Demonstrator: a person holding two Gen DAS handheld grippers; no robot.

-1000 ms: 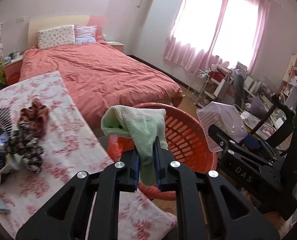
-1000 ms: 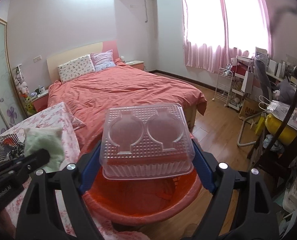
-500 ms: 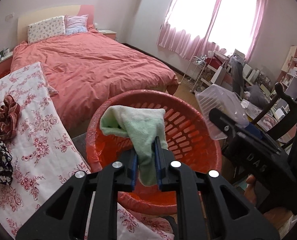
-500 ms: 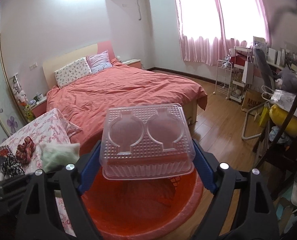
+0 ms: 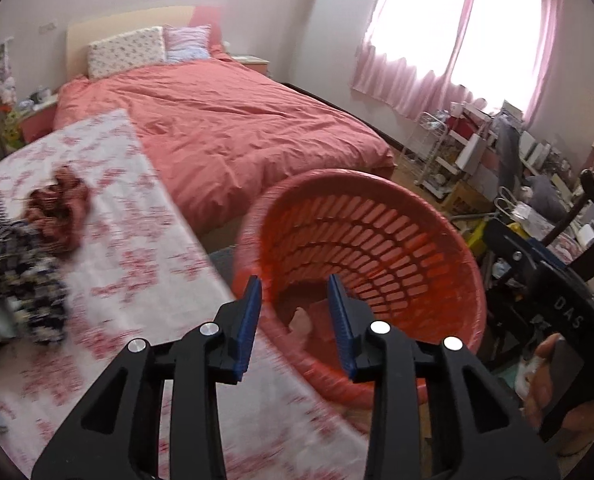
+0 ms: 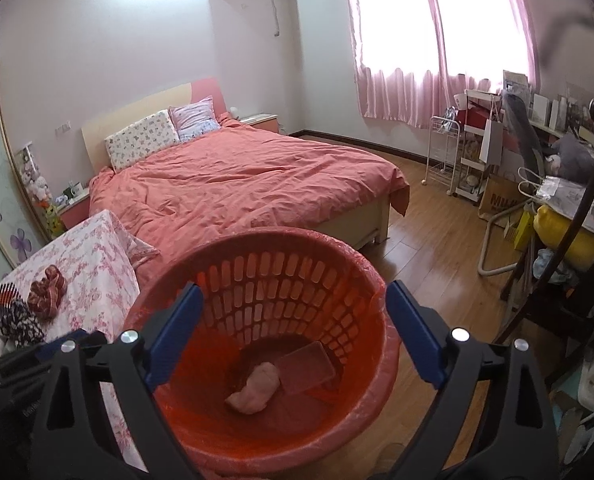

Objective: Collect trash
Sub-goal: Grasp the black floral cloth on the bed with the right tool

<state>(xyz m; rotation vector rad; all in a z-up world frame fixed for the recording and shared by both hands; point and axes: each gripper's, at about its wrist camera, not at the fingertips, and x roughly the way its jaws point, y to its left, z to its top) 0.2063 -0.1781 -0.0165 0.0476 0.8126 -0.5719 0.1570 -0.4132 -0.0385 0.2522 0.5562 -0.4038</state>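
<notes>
A red slatted basket stands beside the table; it also shows in the left wrist view. On its bottom lie a crumpled cloth and a clear plastic container. The cloth shows between my left fingers too. My right gripper is open and empty above the basket's mouth. My left gripper is open and empty at the basket's near left rim. The right gripper's body shows in the left wrist view.
A table with a pink floral cloth lies left of the basket, with a red scrunchie and patterned fabric on it. A bed with a coral cover stands behind. A cluttered desk and a chair are at the right.
Both grippers opened. The green cloth left my left gripper and the clear container left my right gripper; both now lie in the basket. The left view is blurred by motion.
</notes>
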